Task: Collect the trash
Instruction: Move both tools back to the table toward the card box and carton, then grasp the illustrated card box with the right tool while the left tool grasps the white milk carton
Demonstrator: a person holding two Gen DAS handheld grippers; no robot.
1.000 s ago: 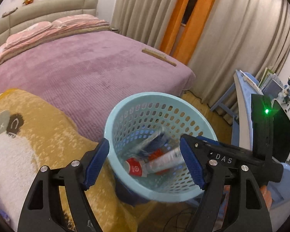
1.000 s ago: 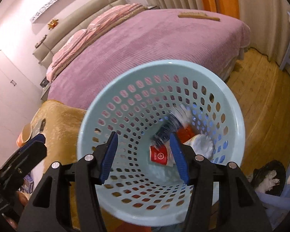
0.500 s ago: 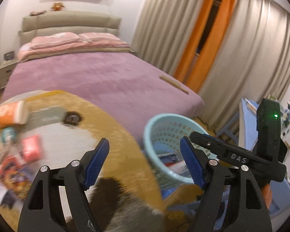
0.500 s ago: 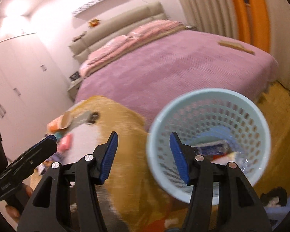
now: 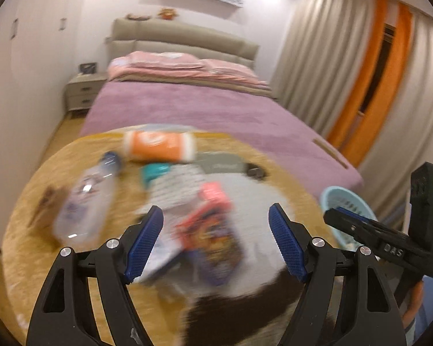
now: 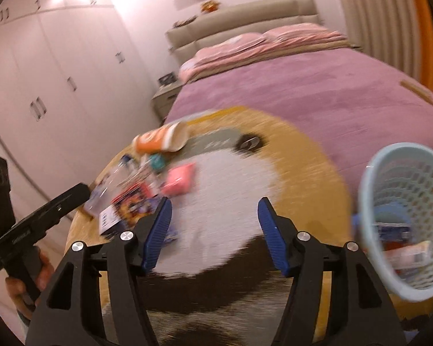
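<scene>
Blurred trash lies on a round yellow, white and brown plush mat (image 5: 259, 201): a clear plastic bottle (image 5: 83, 201), an orange cup (image 5: 158, 144) on its side, a pink packet (image 5: 213, 193) and a colourful wrapper (image 5: 213, 239). My left gripper (image 5: 216, 230) hangs open above the wrapper, holding nothing. My right gripper (image 6: 215, 216) is over the mat's white patch; its jaws are opening with nothing between them. The bottle (image 6: 115, 181), cup (image 6: 158, 138) and pink packet (image 6: 179, 178) lie to its left. The light blue basket (image 6: 364, 184), with trash inside, stands at the right edge.
A bed with a purple cover (image 5: 202, 109) lies beyond the mat, with a wooden stick (image 5: 330, 152) near its corner. A nightstand (image 5: 80, 92) and white wardrobe doors (image 6: 57, 86) are at the left, curtains (image 5: 346, 72) at the right. A hand (image 6: 20, 288) holds the left gripper.
Both views have swung left, away from the basket and over to the trash pile on the mat. The basket now sits at the right edge. The right jaws stand slightly wider.
</scene>
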